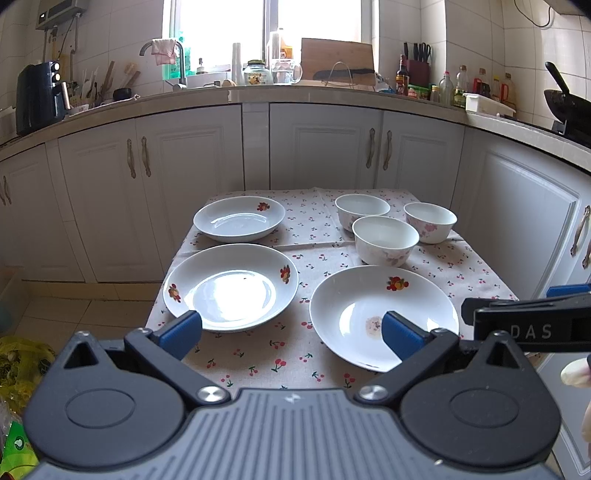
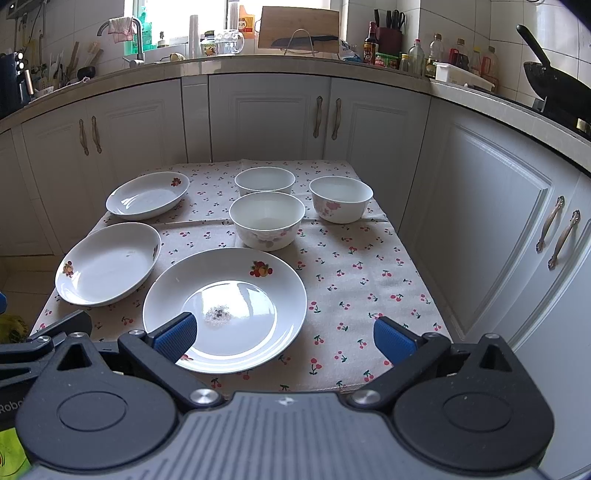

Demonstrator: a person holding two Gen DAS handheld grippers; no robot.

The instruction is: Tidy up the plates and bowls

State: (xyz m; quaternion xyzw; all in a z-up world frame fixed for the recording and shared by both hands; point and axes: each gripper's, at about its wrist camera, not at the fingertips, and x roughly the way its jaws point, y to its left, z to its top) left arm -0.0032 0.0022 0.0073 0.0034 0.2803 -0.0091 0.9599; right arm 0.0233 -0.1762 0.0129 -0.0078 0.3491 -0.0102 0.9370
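Bright daylight from blown-out window [image 1: 264, 22]; glare on plates [image 1: 231, 288]; sharp focus; strong fisheye edge bending.

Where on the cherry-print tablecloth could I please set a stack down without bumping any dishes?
The widest bare patch is the tablecloth's near right corner, right of the nearest white fruit-print plate and in front of the three white floral bowls. The left side is crowded with two more white plates.
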